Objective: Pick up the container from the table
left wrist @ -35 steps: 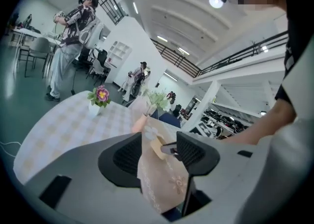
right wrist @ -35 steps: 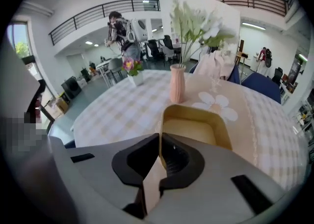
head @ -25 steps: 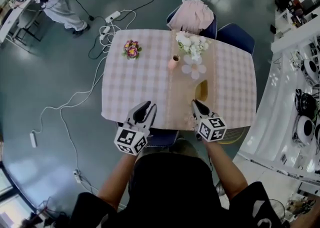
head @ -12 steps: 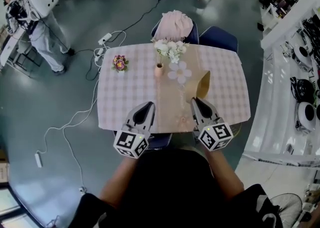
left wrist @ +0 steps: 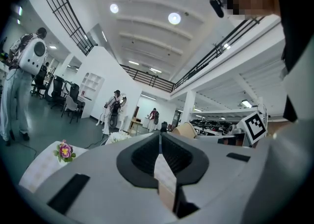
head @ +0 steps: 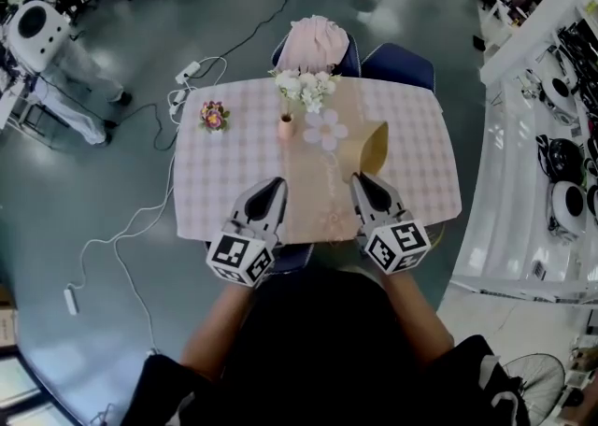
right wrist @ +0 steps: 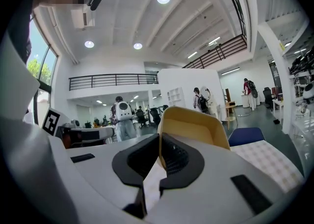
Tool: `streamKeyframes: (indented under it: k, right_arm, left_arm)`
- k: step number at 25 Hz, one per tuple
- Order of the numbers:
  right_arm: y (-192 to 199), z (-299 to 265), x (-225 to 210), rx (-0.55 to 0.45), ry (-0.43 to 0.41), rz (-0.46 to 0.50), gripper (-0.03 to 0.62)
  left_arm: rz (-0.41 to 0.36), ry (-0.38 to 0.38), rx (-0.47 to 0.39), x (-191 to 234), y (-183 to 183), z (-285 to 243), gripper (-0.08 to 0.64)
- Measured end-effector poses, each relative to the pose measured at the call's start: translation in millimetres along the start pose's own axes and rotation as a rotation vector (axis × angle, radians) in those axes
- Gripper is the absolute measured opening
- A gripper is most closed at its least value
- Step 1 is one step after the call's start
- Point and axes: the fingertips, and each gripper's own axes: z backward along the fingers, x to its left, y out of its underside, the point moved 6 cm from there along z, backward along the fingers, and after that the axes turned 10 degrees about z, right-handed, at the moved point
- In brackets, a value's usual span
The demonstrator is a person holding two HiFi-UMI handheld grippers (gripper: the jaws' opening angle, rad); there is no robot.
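The container (head: 374,147) is a tan, open-topped paper tub, lifted off the table and tilted. My right gripper (head: 358,179) is shut on its near rim. In the right gripper view the rim sits pinched between the dark pads, with my right gripper (right wrist: 159,142) closed on it and the container (right wrist: 194,125) rising beyond. My left gripper (head: 274,186) hovers over the table's near edge, shut with nothing in it. In the left gripper view my left gripper (left wrist: 159,137) shows its tips meeting, with the container (left wrist: 186,129) far off to the right.
The table (head: 215,191) has a checked cloth and a tan runner. A pink vase with white flowers (head: 301,88) and a small flower pot (head: 214,116) stand at the far side. Two chairs (head: 397,64) are behind. Cables (head: 131,228) lie on the floor at the left. A white counter (head: 523,134) stands at the right.
Both grippers have risen. The container, which lay on the runner, has come up tilted in the right gripper. The left jaws have closed.
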Motion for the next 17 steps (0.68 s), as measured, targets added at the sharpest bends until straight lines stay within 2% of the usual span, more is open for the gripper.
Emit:
streamKeyframes:
  k: [10, 17]
  right_arm:
    - [23, -6, 4, 0.053, -0.029, 0.021, 0.012]
    - [36, -10, 6, 0.092, -0.03, 0.028, 0.012]
  left_arm:
    - [-0.007, 0.003, 0.0, -2, 1, -2, 0.017]
    - [0.017, -0.033, -0.009, 6, 5, 12, 0.017]
